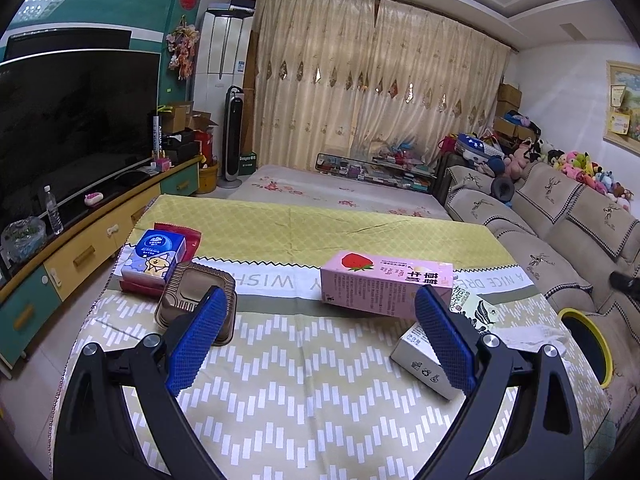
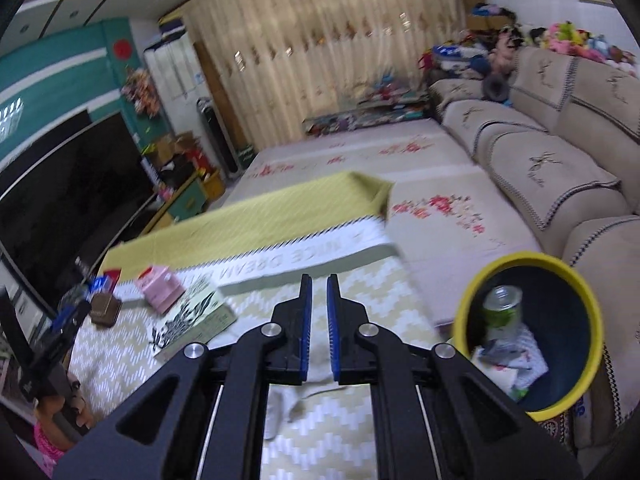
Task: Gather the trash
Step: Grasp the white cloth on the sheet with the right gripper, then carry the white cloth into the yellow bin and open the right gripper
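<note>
At lower right of the right wrist view, a yellow-rimmed bin [image 2: 528, 336] is seen holding a green can [image 2: 502, 310] and crumpled wrappers [image 2: 516, 364]. Right gripper [image 2: 319, 284] is pressed together, nothing pinched. Left gripper [image 1: 322, 312] is spread wide, empty, over the tablecloth [image 1: 304, 360]; a pink carton [image 1: 386, 288] lies beyond it at centre frame.

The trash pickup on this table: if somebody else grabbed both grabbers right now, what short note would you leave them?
Left gripper: open, empty, low over the table, between the brown tray and the pink strawberry milk carton.
Right gripper: shut, nothing visibly between its pads, above the table edge beside the yellow-rimmed bin.
Done: the bin already holds a green can and crumpled wrappers.
Left on the table: brown tray, pink carton, a white leaf-print box, a white crumpled tissue. The blue tissue pack on a red packet may not be trash; check.
</note>
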Demonstrator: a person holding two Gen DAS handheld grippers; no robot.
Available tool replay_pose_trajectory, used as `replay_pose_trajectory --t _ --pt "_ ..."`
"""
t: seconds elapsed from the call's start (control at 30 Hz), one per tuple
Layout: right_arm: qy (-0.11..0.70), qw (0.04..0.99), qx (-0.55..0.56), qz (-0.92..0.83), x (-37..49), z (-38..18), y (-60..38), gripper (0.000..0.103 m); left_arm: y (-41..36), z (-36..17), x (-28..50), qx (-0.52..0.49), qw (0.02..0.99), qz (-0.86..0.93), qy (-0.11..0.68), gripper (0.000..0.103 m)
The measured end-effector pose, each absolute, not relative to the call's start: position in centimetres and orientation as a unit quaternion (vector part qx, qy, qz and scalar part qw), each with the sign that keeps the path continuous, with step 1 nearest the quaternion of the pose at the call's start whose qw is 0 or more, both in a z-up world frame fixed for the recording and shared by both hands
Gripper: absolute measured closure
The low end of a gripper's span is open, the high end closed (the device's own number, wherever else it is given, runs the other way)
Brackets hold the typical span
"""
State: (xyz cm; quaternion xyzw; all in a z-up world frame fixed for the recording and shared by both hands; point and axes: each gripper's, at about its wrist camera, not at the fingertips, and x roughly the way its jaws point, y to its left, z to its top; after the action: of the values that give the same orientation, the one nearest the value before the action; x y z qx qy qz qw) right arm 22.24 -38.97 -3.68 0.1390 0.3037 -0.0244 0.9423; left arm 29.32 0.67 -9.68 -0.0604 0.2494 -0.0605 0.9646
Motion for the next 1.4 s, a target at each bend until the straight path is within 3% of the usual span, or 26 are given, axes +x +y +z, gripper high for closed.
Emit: replay_pose_trajectory --t 0.17,0.23,0.27,0.4,0.53,0.6,0.67,0.7,0.73,1.4 --pt "0.324 0.935 0.146 -0.006 22.9 -4.7 -39.1 0.094 0.4 -9.6 29.2 -0.056 0.965 -0.062 0.249 0.01" --pt "0.351 0.927 0.134 0.009 23.8 -6.1 -38.0 0.062 0.3 -9.6 29.1 -0.053 0.965 -0.062 0.248 0.01" --pt "0.361 0.923 0.129 0.015 24.3 -6.8 -37.1 0.056 0.3 -9.6 29.2 -0.052 0.966 -0.062 0.247 0.01" --pt "0.406 0.908 0.099 0.038 26.0 -9.9 -33.6 0.052 0.3 -9.6 29.2 -0.053 0.965 -0.062 0.25 0.01" --pt "0.433 0.898 0.064 0.036 27.0 -12.0 -31.1 0.037 0.3 -9.6 29.1 -0.055 0.964 -0.065 0.25 0.01" --pt "0.441 0.895 0.057 0.036 27.2 -12.7 -30.5 0.037 0.3 -9.5 29.1 -0.055 0.965 -0.066 0.249 0.01" --pt "0.451 0.891 0.044 0.033 27.5 -13.4 -30.0 0.048 0.3 -9.5 29.1 -0.054 0.964 -0.068 0.25 0.01" --pt "0.455 0.889 0.037 0.029 27.5 -13.7 -29.9 0.075 0.3 -9.6 29.1 -0.053 0.964 -0.069 0.251 0.01" --pt "0.457 0.889 0.032 0.024 27.6 -13.8 -29.8 0.089 0.3 -9.6 29.1 -0.053 0.964 -0.069 0.251 0.01" --pt "0.372 0.92 0.103 -0.072 21.6 -8.3 -39.9 0.093 -0.3 -9.6 28.8 -0.038 0.965 -0.073 0.248 0.01"
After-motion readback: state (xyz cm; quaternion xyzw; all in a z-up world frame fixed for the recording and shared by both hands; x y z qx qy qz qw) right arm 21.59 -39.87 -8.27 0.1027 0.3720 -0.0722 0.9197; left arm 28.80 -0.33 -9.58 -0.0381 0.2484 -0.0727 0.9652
